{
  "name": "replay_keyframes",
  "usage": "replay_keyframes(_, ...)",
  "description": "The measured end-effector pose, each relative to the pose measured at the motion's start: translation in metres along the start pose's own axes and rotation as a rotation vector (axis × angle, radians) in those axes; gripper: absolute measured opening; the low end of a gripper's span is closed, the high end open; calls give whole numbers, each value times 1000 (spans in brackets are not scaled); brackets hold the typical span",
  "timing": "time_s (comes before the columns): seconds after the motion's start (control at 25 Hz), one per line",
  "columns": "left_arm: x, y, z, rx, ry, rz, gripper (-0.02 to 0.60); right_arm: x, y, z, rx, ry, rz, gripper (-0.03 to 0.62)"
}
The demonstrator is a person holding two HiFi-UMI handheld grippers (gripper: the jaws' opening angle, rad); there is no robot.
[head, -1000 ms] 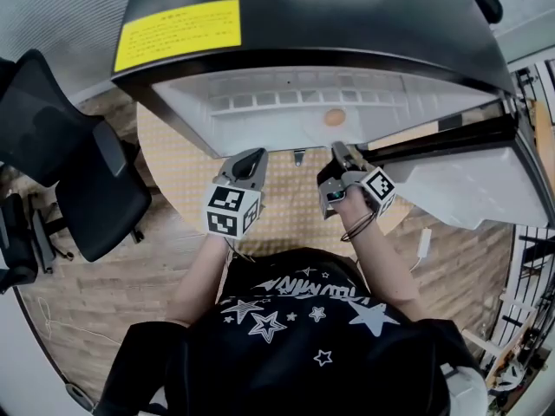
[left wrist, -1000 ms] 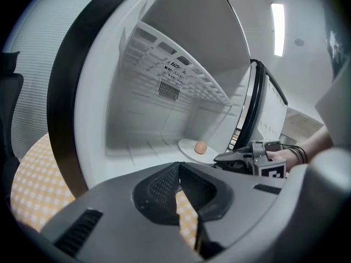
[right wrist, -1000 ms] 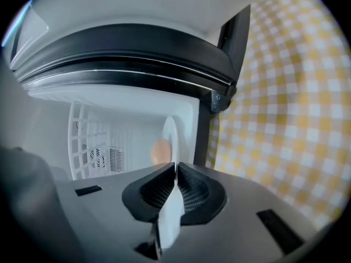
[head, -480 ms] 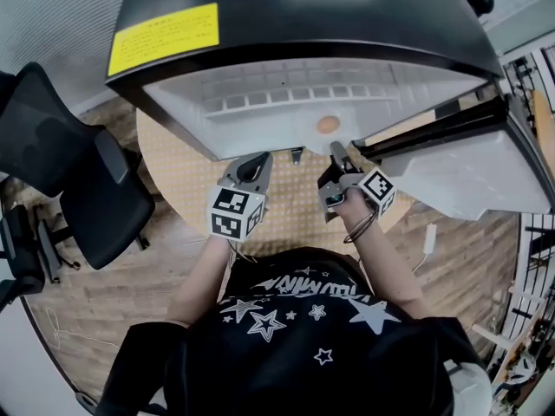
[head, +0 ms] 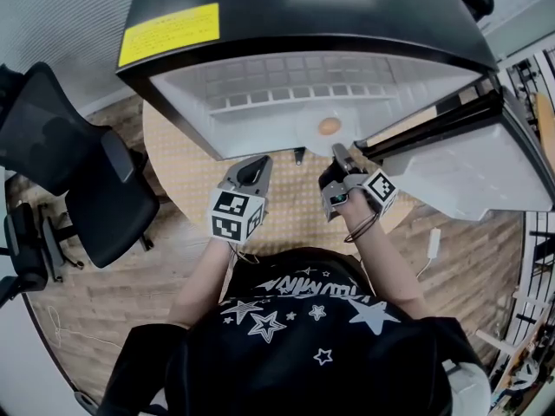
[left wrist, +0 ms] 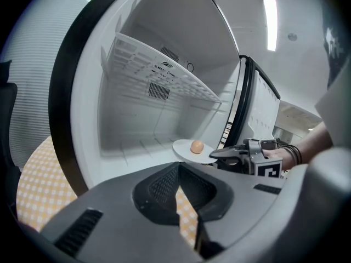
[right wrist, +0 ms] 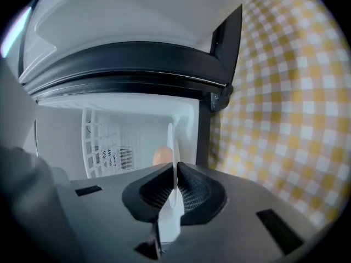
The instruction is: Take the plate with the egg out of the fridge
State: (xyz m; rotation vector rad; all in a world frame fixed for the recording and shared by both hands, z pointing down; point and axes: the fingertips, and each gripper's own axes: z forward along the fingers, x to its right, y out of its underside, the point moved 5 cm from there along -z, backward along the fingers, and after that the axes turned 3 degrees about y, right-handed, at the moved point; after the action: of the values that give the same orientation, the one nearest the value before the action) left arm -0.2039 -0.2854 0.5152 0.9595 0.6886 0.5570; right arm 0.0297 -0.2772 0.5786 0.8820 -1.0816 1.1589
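Note:
A brown egg (head: 328, 126) lies on a white plate (head: 309, 131) on the floor of the open fridge (head: 303, 24), near its front edge. My right gripper (head: 338, 152) is shut on the plate's near rim. Its jaws have just been closing with the rim between them. In the right gripper view the plate (right wrist: 171, 147) stands edge-on between the pads, with the egg (right wrist: 160, 155) behind it. My left gripper (head: 257, 159) hangs just left of the plate, shut and holding nothing. Its view shows plate (left wrist: 185, 149), egg (left wrist: 197, 146) and right gripper (left wrist: 220, 153).
The fridge door (head: 460, 159) swings open at the right. A white wire shelf (left wrist: 159, 70) sits high inside the fridge. The fridge stands on a round table with a yellow checked cloth (head: 186, 180). A black office chair (head: 78, 172) is at the left.
Both grippers stay about where they were in front of the fridge opening. Only the head view has shifted a little.

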Motion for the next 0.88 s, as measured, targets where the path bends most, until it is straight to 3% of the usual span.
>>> replay_keyframes(0.28,14,-3,-10,28,-44,15,6,-30,3,-15,-67,-101,-19,37)
replay_keyframes(0.68,64,0,-22,44,-98,55,6,-34,3,-50,-195,-111,-37,38)
replay_keyframes(0.88,91,-1,-26,80,-160,29,6,-39,-5,-71,-266,-122,-57,38)
